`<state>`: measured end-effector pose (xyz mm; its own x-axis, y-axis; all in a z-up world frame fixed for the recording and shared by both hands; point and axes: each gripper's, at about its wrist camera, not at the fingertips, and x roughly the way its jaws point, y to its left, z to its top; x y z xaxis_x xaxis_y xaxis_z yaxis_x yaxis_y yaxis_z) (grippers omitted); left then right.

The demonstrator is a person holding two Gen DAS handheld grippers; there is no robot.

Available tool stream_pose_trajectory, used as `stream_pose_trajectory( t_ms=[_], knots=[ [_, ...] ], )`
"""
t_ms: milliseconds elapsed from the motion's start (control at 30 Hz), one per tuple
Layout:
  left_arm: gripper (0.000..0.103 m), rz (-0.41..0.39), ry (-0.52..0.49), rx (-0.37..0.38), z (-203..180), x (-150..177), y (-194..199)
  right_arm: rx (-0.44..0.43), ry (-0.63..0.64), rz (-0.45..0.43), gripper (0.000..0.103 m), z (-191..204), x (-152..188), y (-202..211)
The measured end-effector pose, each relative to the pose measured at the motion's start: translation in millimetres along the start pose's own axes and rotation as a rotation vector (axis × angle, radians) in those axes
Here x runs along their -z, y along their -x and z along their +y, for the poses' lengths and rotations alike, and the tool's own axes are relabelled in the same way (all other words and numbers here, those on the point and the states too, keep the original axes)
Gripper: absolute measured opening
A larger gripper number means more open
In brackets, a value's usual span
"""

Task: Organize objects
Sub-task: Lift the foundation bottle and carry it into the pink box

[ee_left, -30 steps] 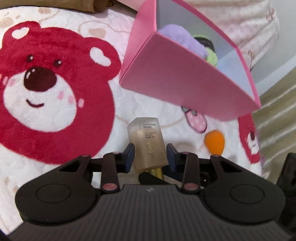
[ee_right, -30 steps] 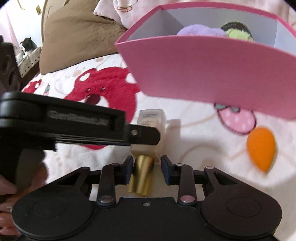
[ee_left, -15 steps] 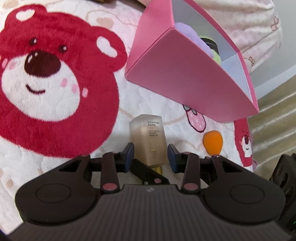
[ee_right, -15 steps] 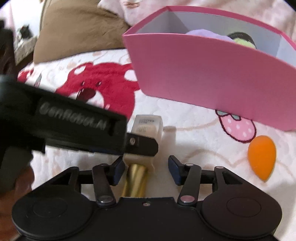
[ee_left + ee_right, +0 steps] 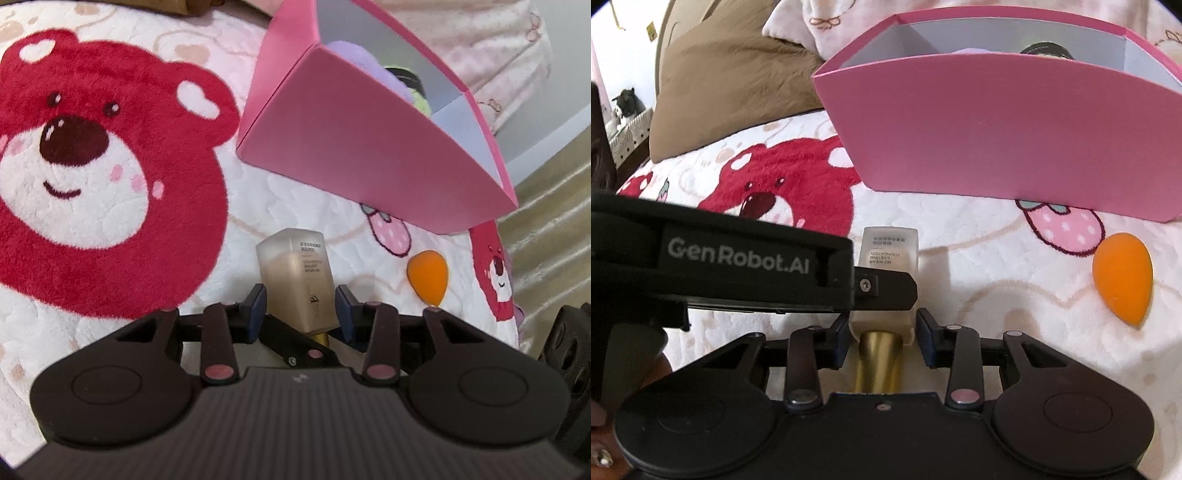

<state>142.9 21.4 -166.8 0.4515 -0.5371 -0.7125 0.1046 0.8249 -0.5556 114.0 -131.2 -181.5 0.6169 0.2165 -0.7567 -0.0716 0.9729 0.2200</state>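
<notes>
L wrist view: left gripper (image 5: pixel 300 308) pads bracket the bottle (image 5: pixel 299 280) w/ slim gaps, not pinching. Pink box (image 5: pixel 354 147) beyond; orange sponge (image 5: pixel 427 275) to the right on blanket (image 5: pixel 288 206).

R wrist view: right gripper (image 5: pixel 882 338) fingers hug bottle (image 5: pixel 889 254) base; contact unclear.

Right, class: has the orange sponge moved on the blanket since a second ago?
No. In the right wrist view the orange sponge lies just right of and below the pink strawberry print, as before.
</notes>
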Motion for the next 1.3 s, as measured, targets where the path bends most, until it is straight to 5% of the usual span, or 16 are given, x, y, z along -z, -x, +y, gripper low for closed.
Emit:
stream_pose_trajectory(
  t_ms=[433,633,1300],
  knots=[
    [0.036,-0.004,-0.077,0.035,-37.4,6.7,51.1,0.007,0.008,-0.055,0.041,15.4,9.7,69.2],
    [0.036,-0.047,-0.15,0.039,-72.8,7.4,77.6,0.099,0.04,-0.088,0.041,26.7,0.0,104.3],
    [0.036,-0.161,-0.351,0.054,-170.9,-73.3,119.4,0.118,0.057,-0.319,0.041,-0.6,-78.6,173.5]
  ],
)
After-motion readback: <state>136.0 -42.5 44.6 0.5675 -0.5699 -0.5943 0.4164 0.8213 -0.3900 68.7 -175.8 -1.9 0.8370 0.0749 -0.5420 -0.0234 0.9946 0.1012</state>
